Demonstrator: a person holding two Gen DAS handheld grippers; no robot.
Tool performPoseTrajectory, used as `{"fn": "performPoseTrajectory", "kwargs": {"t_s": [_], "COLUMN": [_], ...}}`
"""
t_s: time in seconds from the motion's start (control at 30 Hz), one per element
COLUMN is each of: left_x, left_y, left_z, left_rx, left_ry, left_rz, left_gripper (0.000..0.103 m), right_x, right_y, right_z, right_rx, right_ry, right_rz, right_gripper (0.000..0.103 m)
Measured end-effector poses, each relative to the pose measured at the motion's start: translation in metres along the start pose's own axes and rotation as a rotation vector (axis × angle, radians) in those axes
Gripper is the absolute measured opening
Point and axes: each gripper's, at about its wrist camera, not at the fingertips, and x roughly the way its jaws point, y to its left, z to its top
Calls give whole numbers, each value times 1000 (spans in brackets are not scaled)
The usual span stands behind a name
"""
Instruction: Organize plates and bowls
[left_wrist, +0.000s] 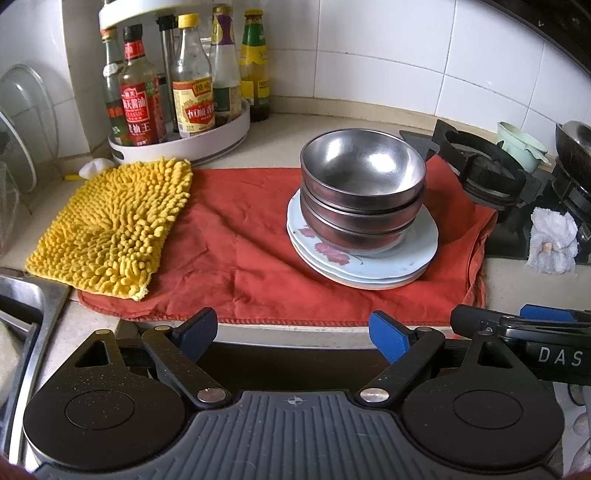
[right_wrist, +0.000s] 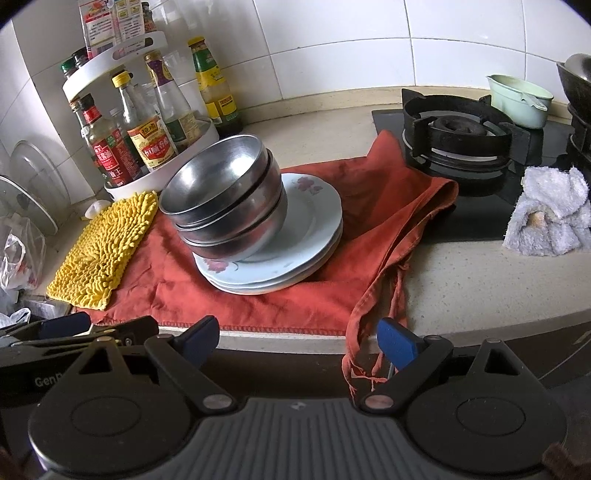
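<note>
Both wrist views face the bowl stack (left_wrist: 362, 184) downward.

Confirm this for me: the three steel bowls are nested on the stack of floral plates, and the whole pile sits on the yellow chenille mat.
Not quite. The three steel bowls are nested on the floral plates, but the pile sits on the red cloth, not the yellow chenille mat, which lies apart from it, overlapping the cloth's far end. The left wrist view shows this plainly.

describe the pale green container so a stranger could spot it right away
Find the black gas burner at the right of the counter. Behind it, against the white tiled wall, sits the pale green container. It is the only mint-coloured vessel, with a small pouring lip; its neighbours are black.
</note>
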Motion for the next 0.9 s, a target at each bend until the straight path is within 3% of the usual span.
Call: {"fn": "performPoseTrajectory", "kwargs": {"t_s": [0.63,0.9], "left_x": [-6,-12], "left_y": [0,0], "left_z": [-3,-5], "left_rx": [21,43], "left_ry": [-9,-59], "left_rz": [8,21], "left_gripper": [94,98], "right_x": [-6,-11], "right_y": [-3,-5], "right_z": [-5,-6], "right_rx": [-2,1], "right_ry": [-5,-16], "right_rz": [-1,5], "right_gripper": [89,89]}}
